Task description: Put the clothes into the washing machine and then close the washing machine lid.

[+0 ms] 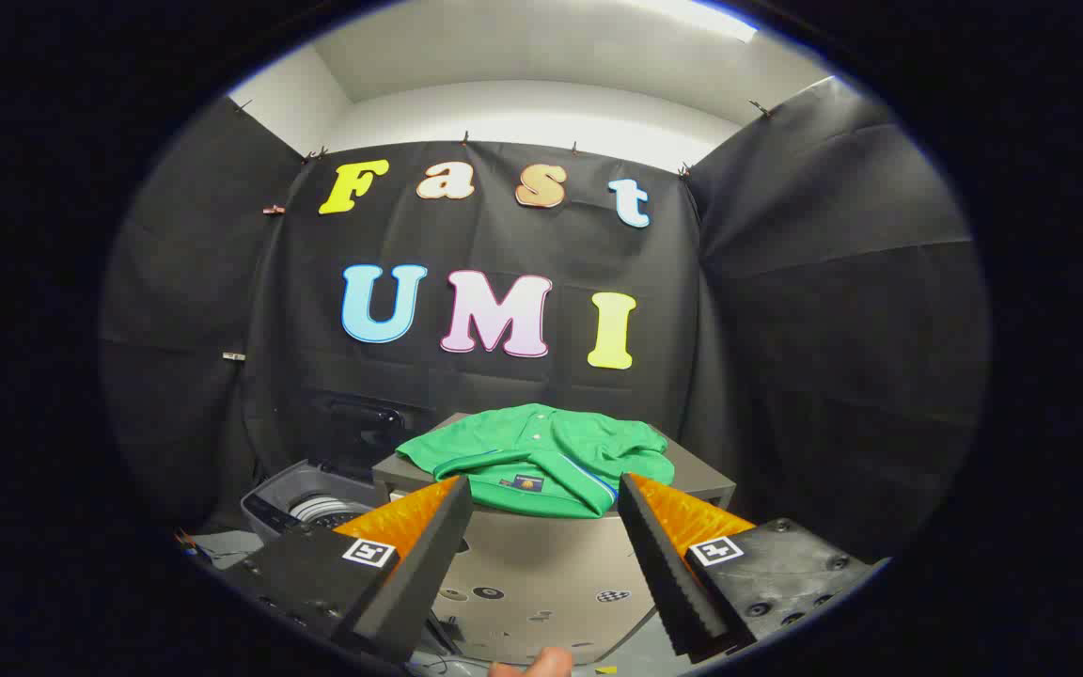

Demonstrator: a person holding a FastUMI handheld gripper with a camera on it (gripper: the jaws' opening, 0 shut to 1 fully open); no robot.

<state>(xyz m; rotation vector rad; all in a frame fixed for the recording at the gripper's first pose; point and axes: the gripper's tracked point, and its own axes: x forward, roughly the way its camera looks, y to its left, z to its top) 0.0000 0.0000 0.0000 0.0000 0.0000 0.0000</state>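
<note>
The hand-held gripper [541, 489] hangs with its fingers spread wide, gripping nothing. A crumpled green polo shirt [541, 459] lies on the bench [701, 480] just beyond the fingertips, at twelve o'clock. The open-topped washing machine [311, 503] sits lower, at about ten o'clock.

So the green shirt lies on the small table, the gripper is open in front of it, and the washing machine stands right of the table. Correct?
Not quite: in the gripper view the washing machine stands left of the table, lid open. The green shirt does lie on the table, and the gripper is open before it.
</note>
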